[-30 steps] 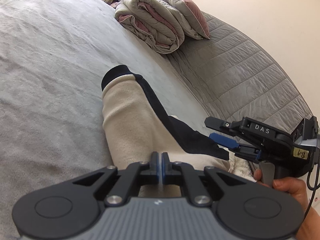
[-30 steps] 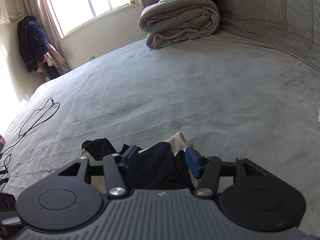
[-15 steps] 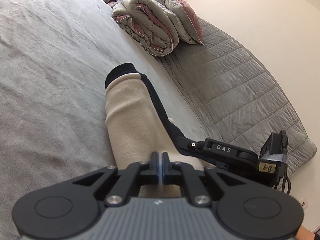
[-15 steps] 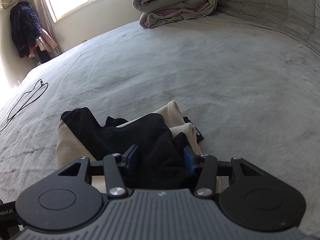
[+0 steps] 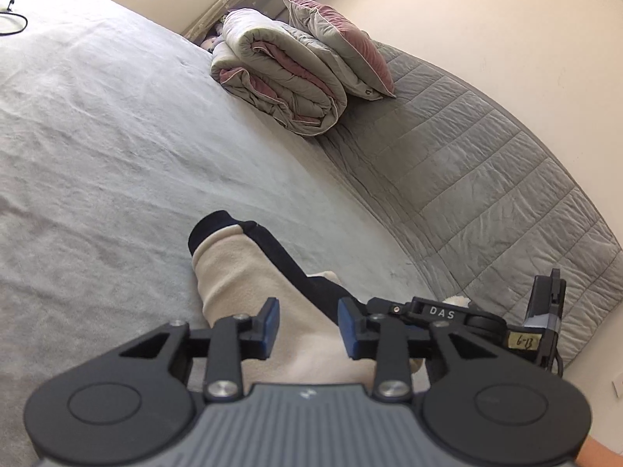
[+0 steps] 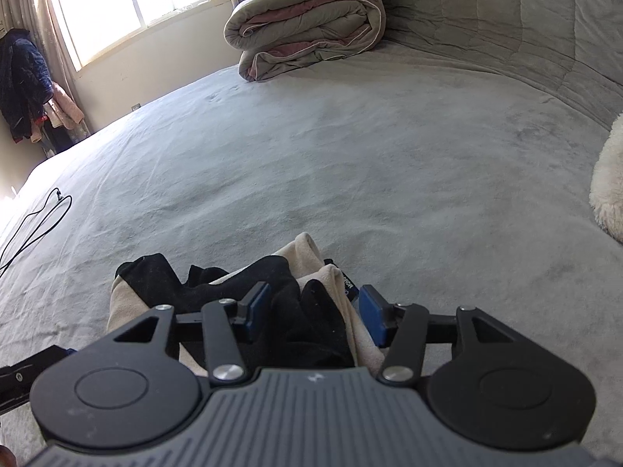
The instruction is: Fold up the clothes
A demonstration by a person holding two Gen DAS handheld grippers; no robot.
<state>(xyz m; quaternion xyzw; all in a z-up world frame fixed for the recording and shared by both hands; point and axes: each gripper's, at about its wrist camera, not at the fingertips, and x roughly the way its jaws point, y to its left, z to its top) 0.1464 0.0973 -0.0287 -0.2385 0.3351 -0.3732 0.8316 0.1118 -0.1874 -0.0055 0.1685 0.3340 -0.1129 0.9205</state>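
**Garment condition: partly folded, both tongs loose over the fabric**

The garment (image 5: 249, 272) is a cream fleece piece with black trim. It lies on the grey bed cover (image 5: 117, 136), in the near part of the bed, directly below both tools and well apart from the rolled duvet (image 5: 280, 81) and the pillow (image 5: 338, 43) at the far end.

Appearance, left wrist view: a long cream panel runs away from the camera and ends in a rounded black cuff or hem. A black band follows its right edge. The surface of the panel is smooth and flat.

Appearance, right wrist view: the fabric (image 6: 303, 303) is bunched. Black portions lie heaped over cream layers, with a cream fold rising at the far side and a small dark label at the right edge.

Left gripper (image 5: 308, 329): jaws opening. The blue pads stand apart above the cream panel and do not press on it.

Right gripper (image 6: 315, 309): jaws opening. The bunched black and cream fabric sits between the pads; a gap shows beside the right pad, so the cloth is not clamped.

A black cable (image 6: 35, 225) lies on the cover at the left.
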